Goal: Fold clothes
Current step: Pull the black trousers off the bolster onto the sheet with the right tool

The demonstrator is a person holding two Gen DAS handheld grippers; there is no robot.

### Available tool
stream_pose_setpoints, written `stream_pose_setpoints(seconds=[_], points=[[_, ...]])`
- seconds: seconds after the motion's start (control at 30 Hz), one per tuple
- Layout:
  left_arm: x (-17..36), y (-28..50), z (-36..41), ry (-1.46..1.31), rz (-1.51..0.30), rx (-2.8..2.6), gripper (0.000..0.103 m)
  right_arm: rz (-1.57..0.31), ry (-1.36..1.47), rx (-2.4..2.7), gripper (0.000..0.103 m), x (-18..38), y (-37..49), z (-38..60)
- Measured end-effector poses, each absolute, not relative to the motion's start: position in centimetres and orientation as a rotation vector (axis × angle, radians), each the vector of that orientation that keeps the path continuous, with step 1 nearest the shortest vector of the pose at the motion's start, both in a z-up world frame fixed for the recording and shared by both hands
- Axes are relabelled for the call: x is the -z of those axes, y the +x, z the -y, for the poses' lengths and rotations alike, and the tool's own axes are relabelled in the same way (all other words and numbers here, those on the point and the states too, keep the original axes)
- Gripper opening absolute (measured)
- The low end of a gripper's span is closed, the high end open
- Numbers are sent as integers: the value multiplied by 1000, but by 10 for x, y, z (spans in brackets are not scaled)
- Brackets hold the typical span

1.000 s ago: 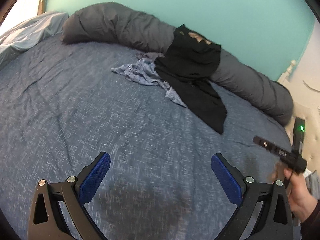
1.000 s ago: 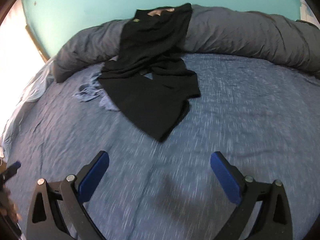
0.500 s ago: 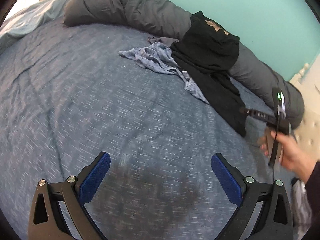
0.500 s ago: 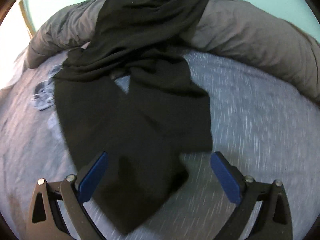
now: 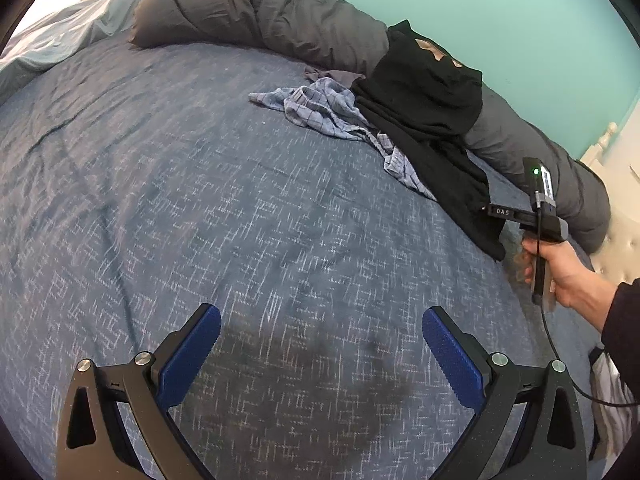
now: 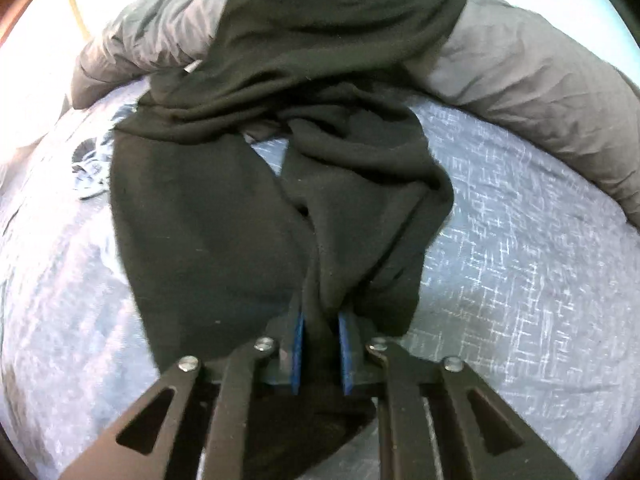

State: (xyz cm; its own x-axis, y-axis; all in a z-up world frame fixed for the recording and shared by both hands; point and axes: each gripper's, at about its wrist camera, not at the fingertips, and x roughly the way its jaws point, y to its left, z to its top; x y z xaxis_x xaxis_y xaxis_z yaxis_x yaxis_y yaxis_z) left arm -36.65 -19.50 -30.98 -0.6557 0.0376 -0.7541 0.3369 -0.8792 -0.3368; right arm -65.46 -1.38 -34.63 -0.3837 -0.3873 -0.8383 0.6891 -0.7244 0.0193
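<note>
A black garment (image 5: 432, 120) lies draped from the rolled grey duvet (image 5: 272, 20) down onto the blue bedspread (image 5: 200, 200). In the right wrist view my right gripper (image 6: 320, 340) is shut on the near end of the black garment (image 6: 260, 160), with cloth bunched between its blue pads. My left gripper (image 5: 320, 356) is open and empty, low over the bedspread, well short of the clothes. A crumpled light blue checked garment (image 5: 320, 110) lies partly under the black one. The hand-held right gripper (image 5: 532, 216) shows at the right of the left wrist view.
A pale blue sheet or pillow (image 5: 52, 36) lies at the far left. A teal wall (image 5: 520, 12) stands behind the duvet. A cream padded headboard (image 5: 624, 224) is at the right edge of the bed. The grey duvet also shows in the right wrist view (image 6: 540, 80).
My right gripper moved forward to the black garment and shut on its near end. My left gripper moved slightly forward over the bedspread and stayed open.
</note>
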Motion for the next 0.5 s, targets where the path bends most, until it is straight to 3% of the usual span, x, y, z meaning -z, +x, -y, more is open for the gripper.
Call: stream_pose_setpoints(seconds=[0.5], points=[[277, -289, 182, 1098, -678, 2687, 103, -255, 999, 1965, 11, 286, -497, -11]])
